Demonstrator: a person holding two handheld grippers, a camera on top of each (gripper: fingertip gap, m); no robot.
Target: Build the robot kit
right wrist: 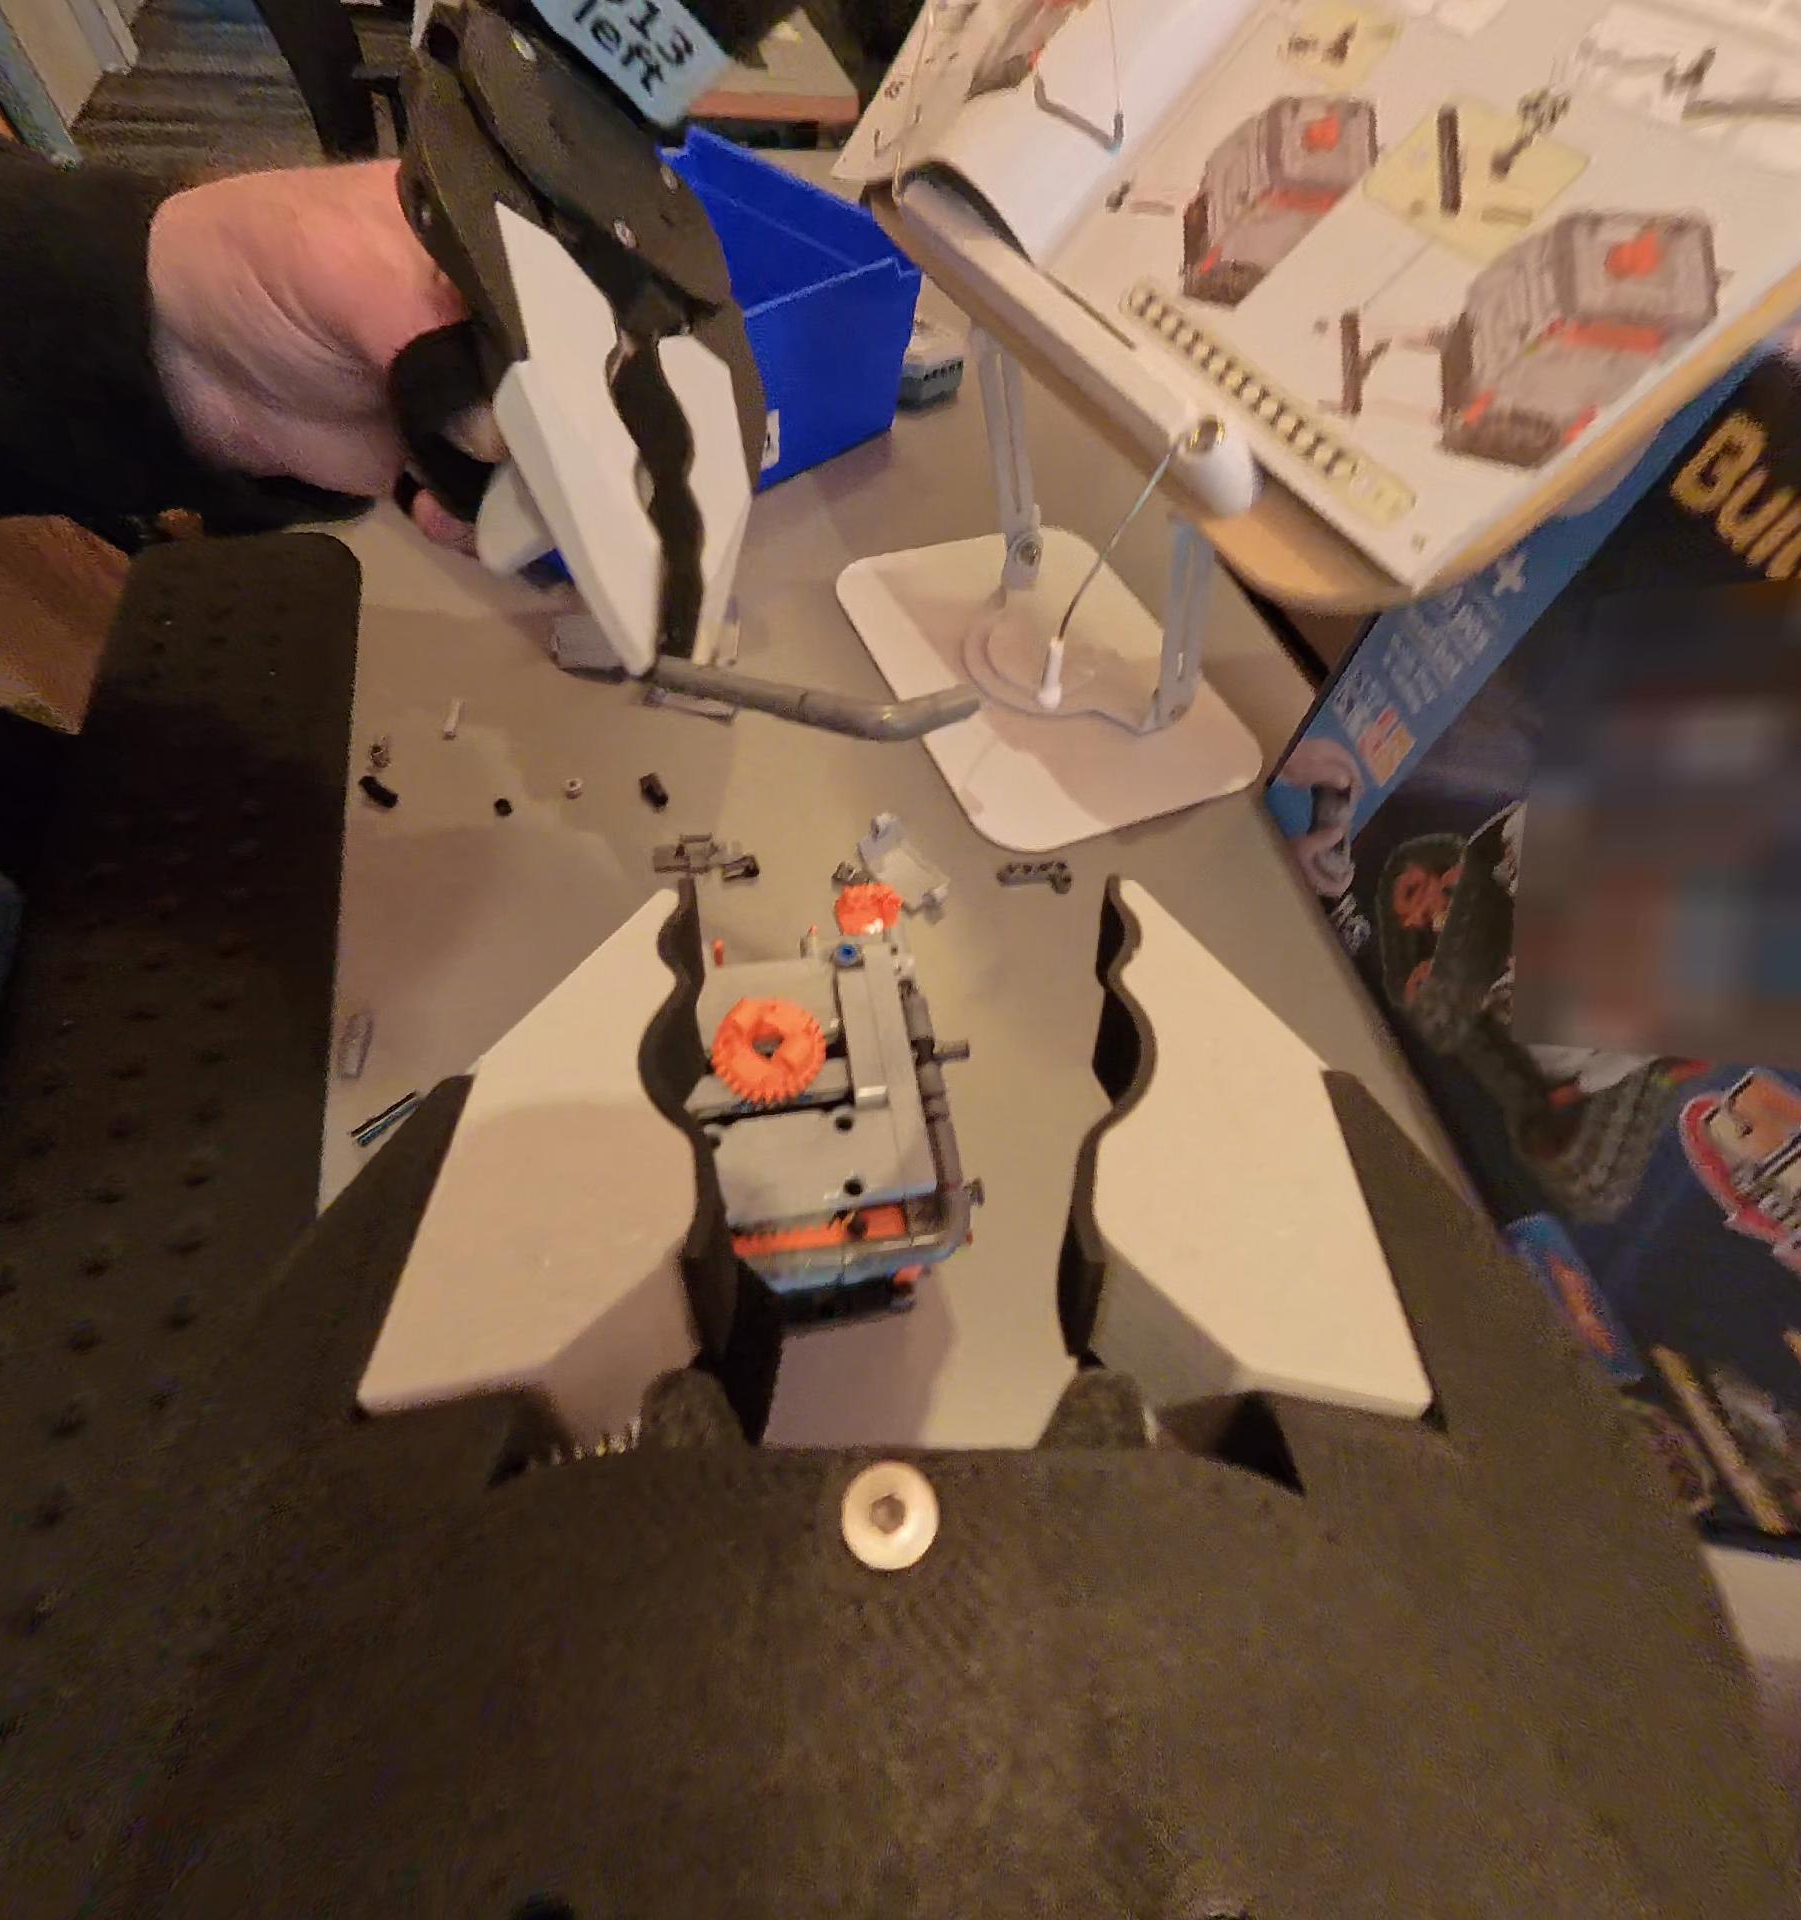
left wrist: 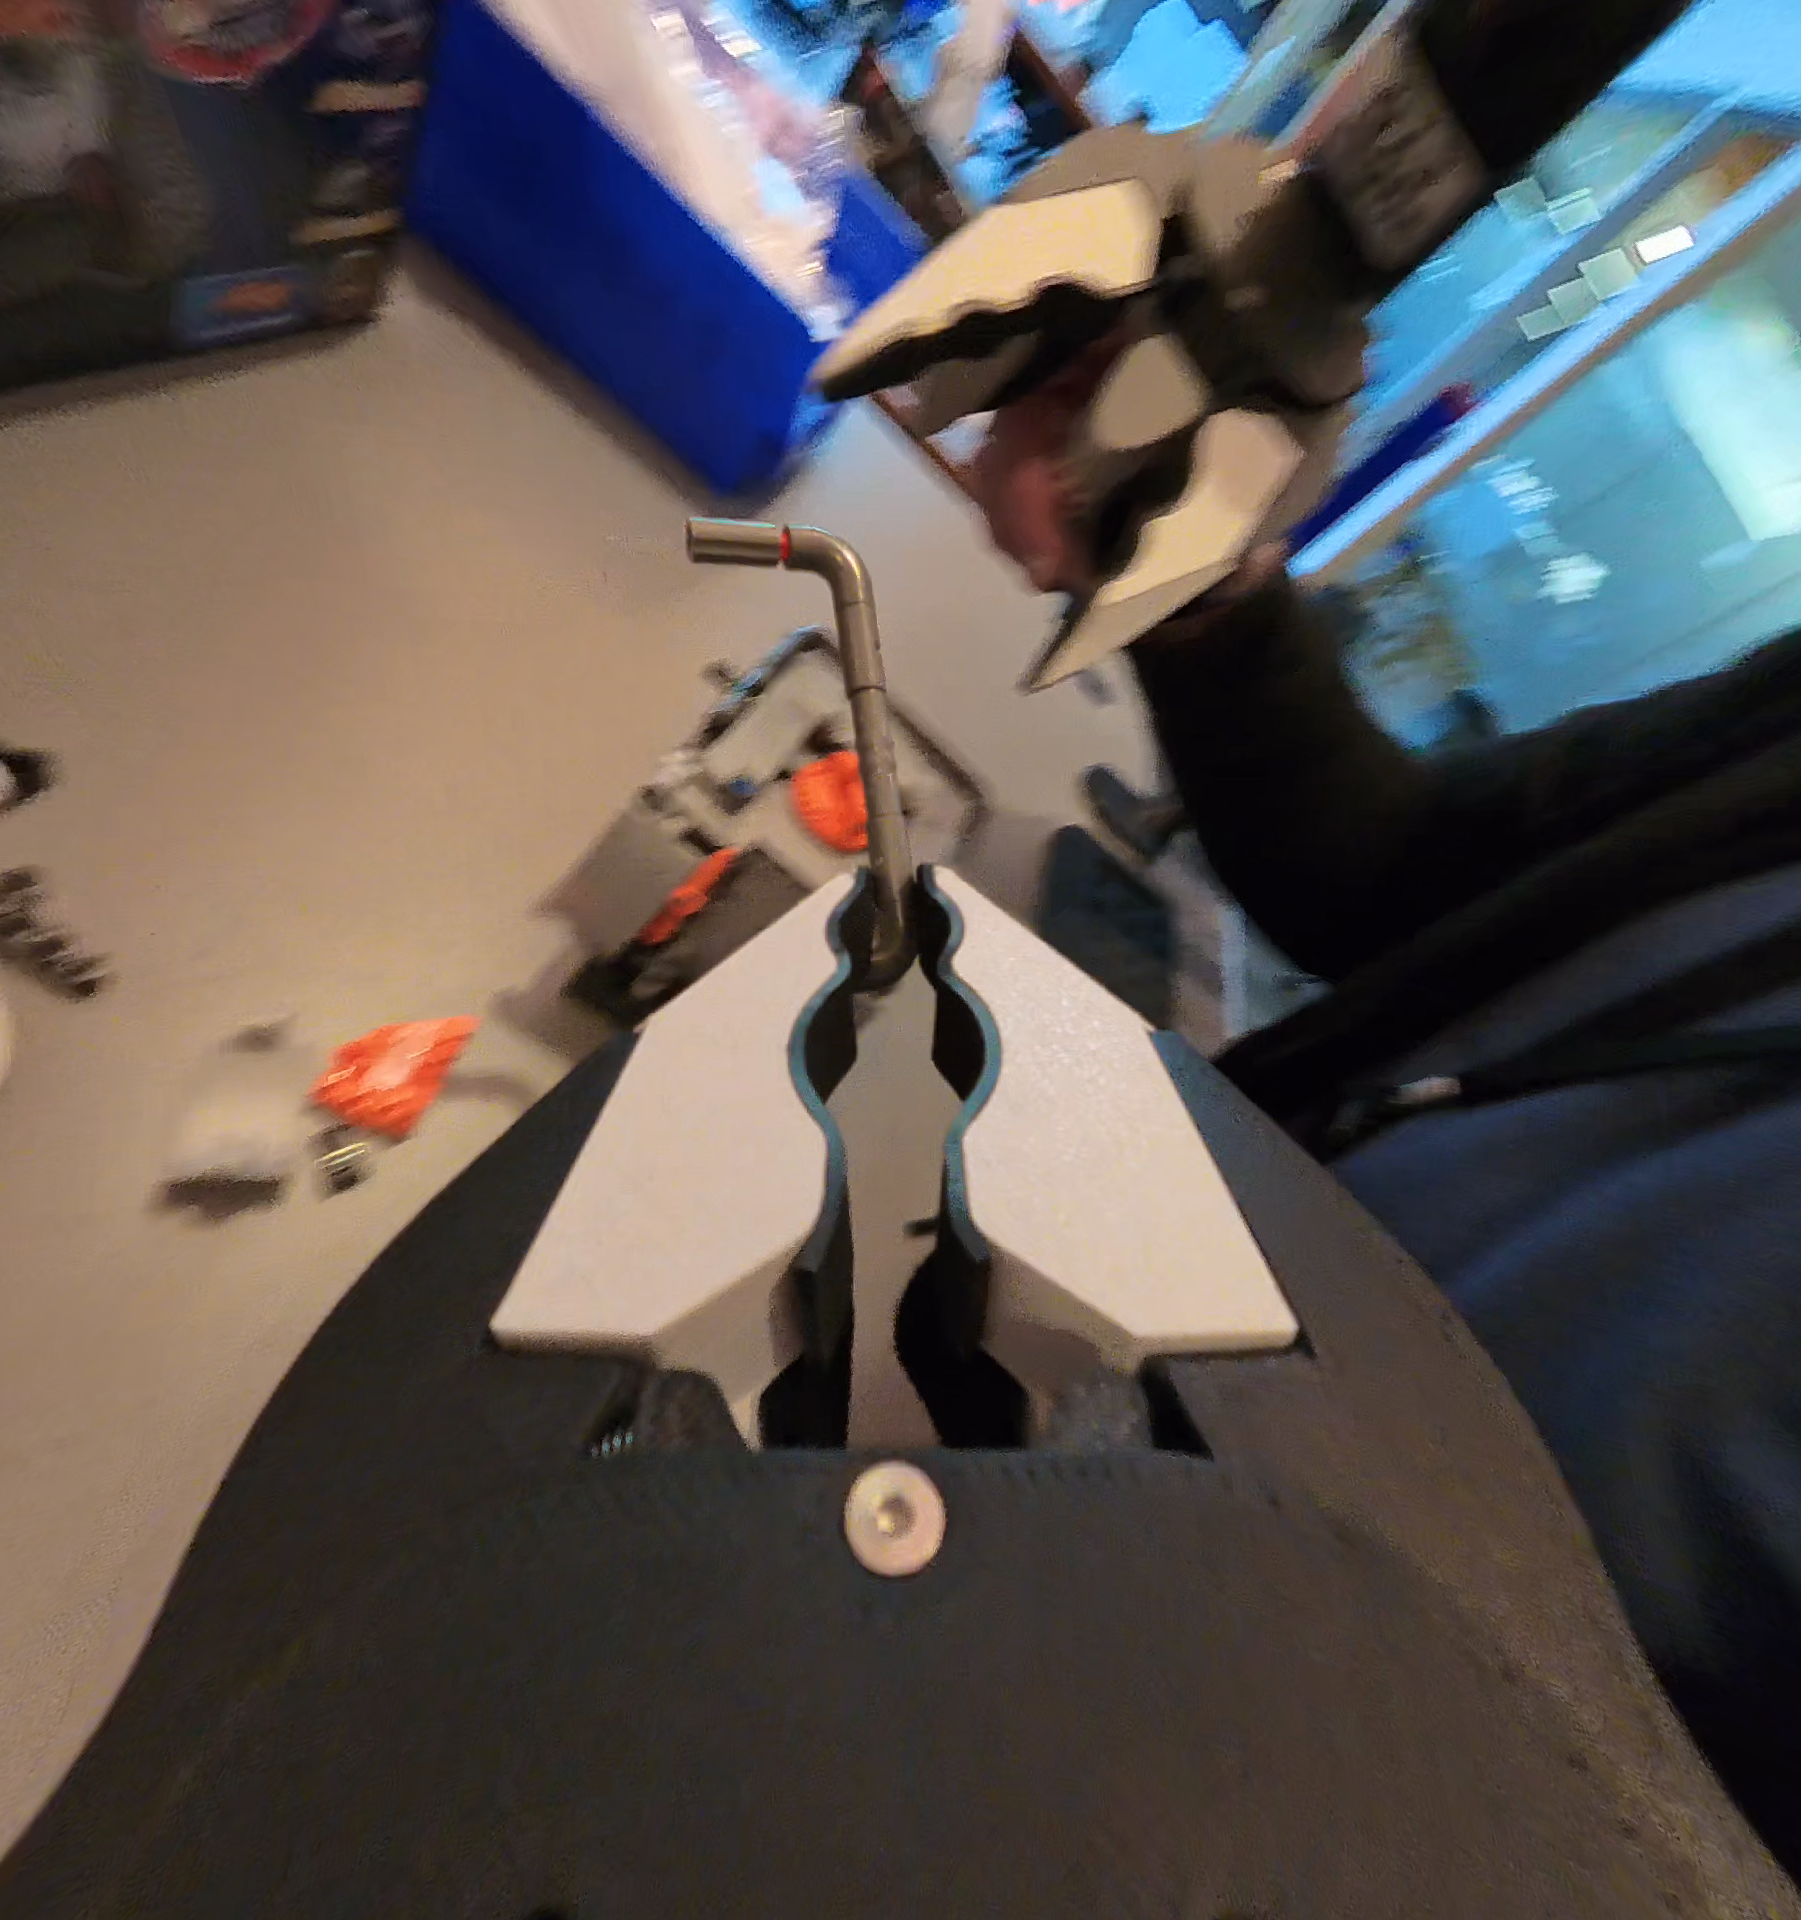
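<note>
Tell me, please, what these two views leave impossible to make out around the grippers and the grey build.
- Left wrist view: motion blur smears the small parts on the table; their kinds are unreadable.
- Left wrist view: the bent grey rod ends inside the left gripper; that end is hidden.
- Right wrist view: the right gripper frames the grey build; its fingers hide the build's left side.
- Right wrist view: the booklet is cut off by the edge.

Matt grey plastic bent pipe piece (left wrist: 868,717); textured matt black gripper body w/ smooth white fingers (right wrist: 563,1143); smooth matt counter (right wrist: 522,883).
</note>
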